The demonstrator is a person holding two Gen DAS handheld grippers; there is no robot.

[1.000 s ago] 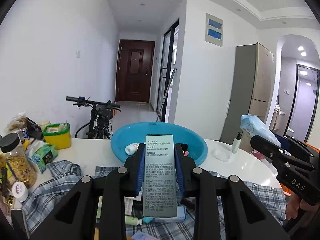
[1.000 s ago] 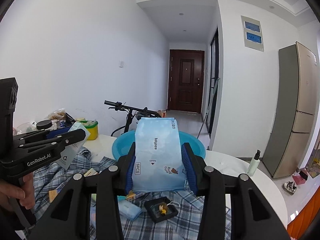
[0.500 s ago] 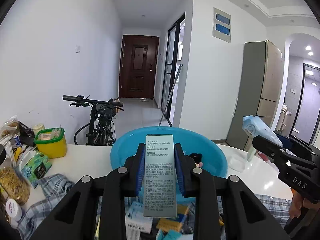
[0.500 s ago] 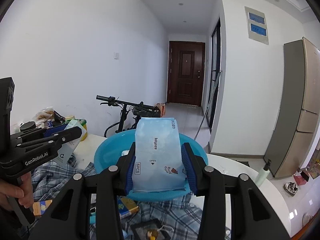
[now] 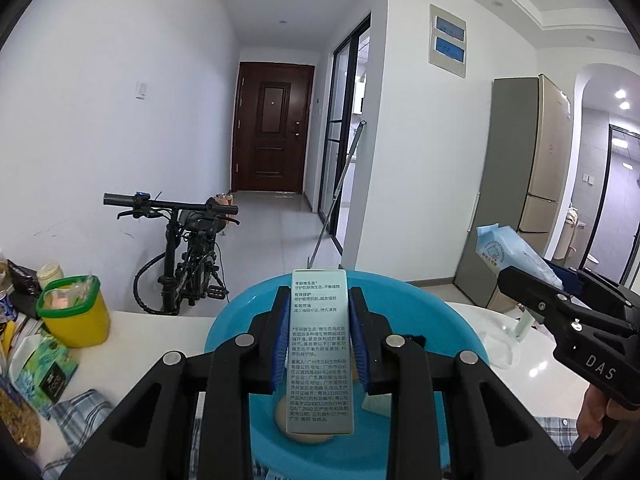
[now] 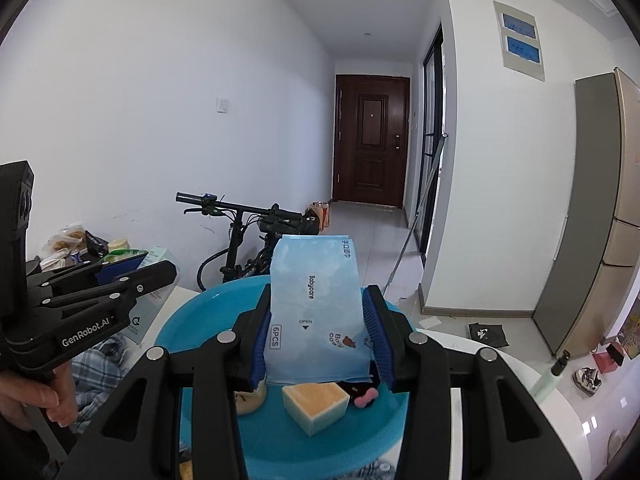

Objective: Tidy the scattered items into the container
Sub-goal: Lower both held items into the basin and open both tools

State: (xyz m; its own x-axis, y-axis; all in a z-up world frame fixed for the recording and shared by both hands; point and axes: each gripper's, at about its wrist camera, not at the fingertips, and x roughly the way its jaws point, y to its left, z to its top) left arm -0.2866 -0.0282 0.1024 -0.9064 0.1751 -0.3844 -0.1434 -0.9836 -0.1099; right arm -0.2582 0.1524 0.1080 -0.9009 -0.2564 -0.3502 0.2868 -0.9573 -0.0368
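My left gripper [image 5: 319,344] is shut on a pale green carton [image 5: 320,352] with printed text and holds it over the blue basin [image 5: 452,336]. My right gripper [image 6: 318,340] is shut on a light blue wipes pack [image 6: 316,312] and holds it over the same basin [image 6: 180,328]. Inside the basin lie a yellow sponge block [image 6: 314,402], a pink and black small item [image 6: 362,396] and a round beige thing [image 5: 292,428]. The right gripper also shows at the right of the left wrist view [image 5: 560,308]; the left gripper also shows at the left of the right wrist view [image 6: 96,292].
The basin stands on a white round table [image 5: 160,332] partly covered by a plaid cloth [image 5: 80,416]. A yellow tub with a green rim [image 5: 74,312], snack packets and a jar stand at the left. A small spray bottle [image 6: 550,376] stands at the right. A bicycle [image 5: 188,248] stands behind the table.
Both grippers have moved forward with their items, from above the plaid cloth to above the basin. The basin now fills the lower view.
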